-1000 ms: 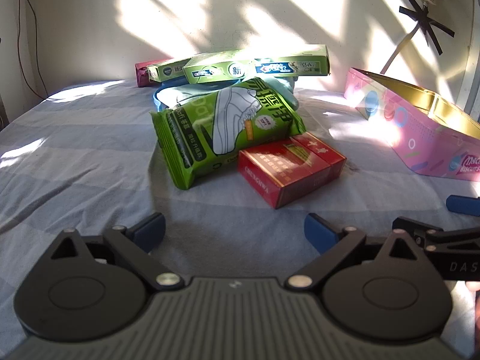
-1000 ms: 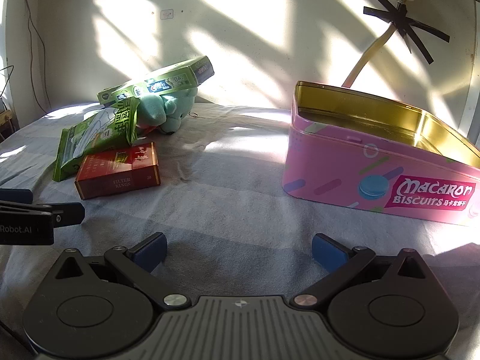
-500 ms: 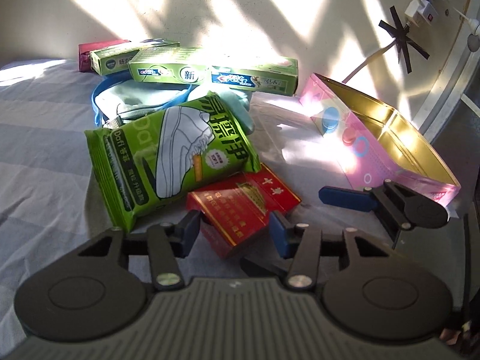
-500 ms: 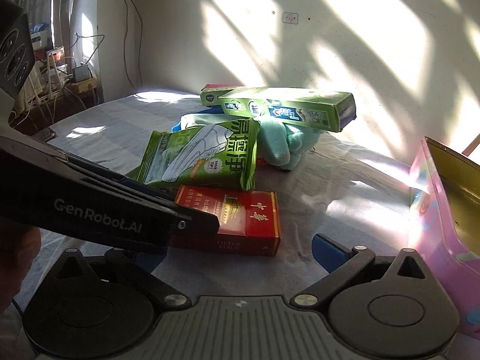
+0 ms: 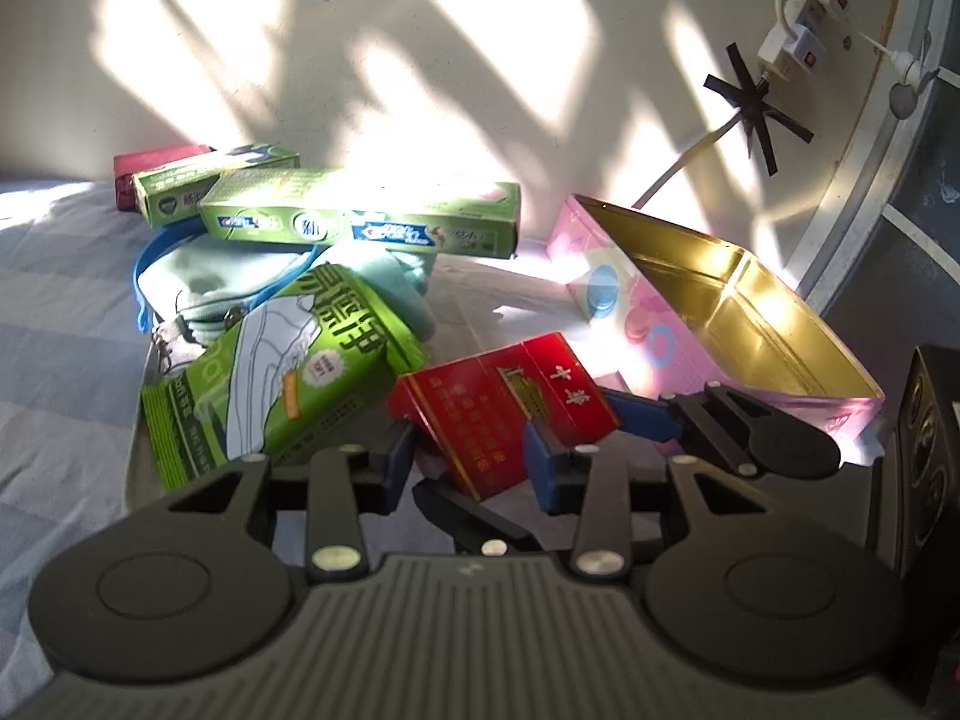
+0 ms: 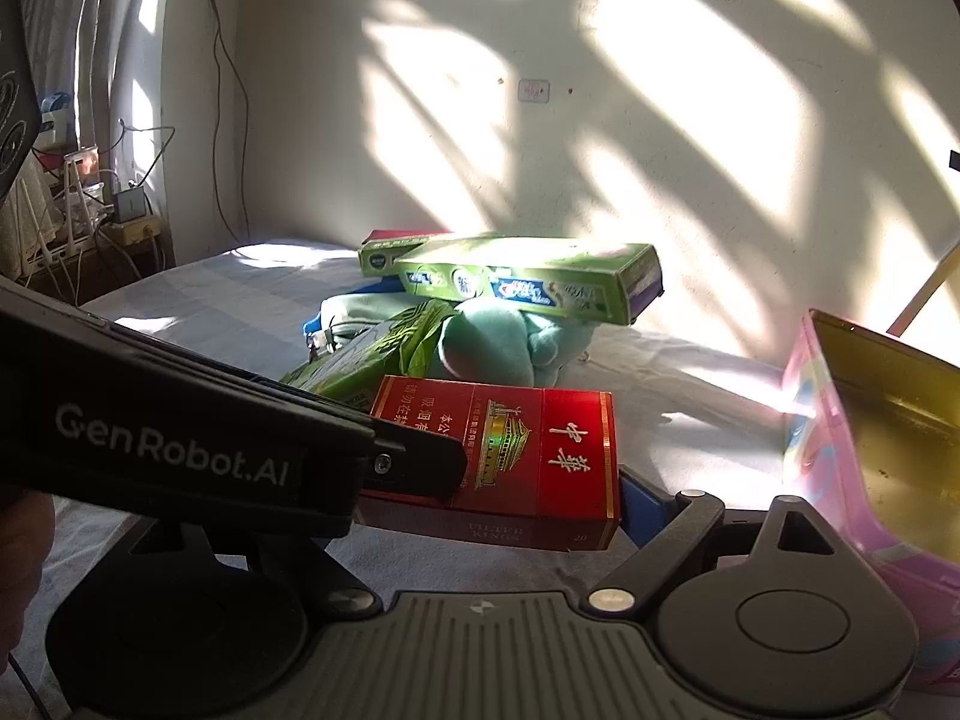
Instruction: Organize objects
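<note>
A red cigarette carton (image 5: pixel 510 402) is held tilted above the bed between the blue pads of my left gripper (image 5: pixel 471 459), which is shut on it. In the right wrist view the carton (image 6: pixel 528 444) is right in front, with the left gripper's arm (image 6: pixel 240 456) crossing over it. My right gripper (image 6: pixel 420 522) is open around the carton; one blue pad (image 6: pixel 639 507) shows beside its right end, the other is hidden. The open pink biscuit tin (image 5: pixel 720 324) stands to the right.
A pile lies behind: a green wipes pack (image 5: pixel 282 378), a teal plush toy (image 6: pixel 510 342), two green toothpaste boxes (image 5: pixel 360 219) and a dark red box (image 5: pixel 156 165). Wall behind; cables and a power strip (image 6: pixel 120 222) at far left.
My left gripper closed on the red carton and lifted it off the bed, tilted. My right gripper moved in closer to the carton from the tin side.
</note>
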Demonstrator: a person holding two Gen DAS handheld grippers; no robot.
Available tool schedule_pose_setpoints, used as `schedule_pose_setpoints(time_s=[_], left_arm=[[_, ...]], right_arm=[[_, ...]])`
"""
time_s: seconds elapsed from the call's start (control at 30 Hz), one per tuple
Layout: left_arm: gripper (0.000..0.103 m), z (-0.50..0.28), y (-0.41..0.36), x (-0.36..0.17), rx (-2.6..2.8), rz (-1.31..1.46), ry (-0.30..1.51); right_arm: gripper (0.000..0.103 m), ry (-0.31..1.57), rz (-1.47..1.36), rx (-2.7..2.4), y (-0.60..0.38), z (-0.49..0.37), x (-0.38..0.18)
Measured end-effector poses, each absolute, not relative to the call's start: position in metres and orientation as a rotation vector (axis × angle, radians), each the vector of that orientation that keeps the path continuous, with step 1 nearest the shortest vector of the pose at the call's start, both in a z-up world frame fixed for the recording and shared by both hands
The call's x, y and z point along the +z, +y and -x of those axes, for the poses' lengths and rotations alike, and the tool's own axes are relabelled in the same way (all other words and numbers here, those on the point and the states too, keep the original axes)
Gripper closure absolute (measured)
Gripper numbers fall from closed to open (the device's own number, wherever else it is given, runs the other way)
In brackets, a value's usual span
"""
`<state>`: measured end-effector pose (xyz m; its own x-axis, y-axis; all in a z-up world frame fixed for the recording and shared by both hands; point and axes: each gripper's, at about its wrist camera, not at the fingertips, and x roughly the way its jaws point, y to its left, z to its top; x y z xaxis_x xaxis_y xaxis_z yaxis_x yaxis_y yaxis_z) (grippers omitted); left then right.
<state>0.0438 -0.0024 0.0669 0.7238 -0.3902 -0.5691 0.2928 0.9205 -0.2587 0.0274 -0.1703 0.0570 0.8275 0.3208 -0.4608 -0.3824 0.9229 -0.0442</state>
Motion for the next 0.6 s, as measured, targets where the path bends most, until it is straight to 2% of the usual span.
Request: schedule_pose_setpoints(time_s=[0.2,0.43,0.6], left_arm=[[0.061,-0.063,-0.072,0.104,-0.512,0.068,0.58],[0.061,-0.083,-0.182,0.095,-0.661,-0.041,0.533],[0.06,-0.095,-0.229,0.084,-0.642,-0.105,0.536]], right_arm=[[0.016,0.316,0.123,0.171,-0.229,-0.022,0.088],[0.016,0.336,-0.024,-0.03,-0.333,-0.039,0.084],[0.014,0.365,-0.116,-0.129,-0.369,-0.046,0.066]])
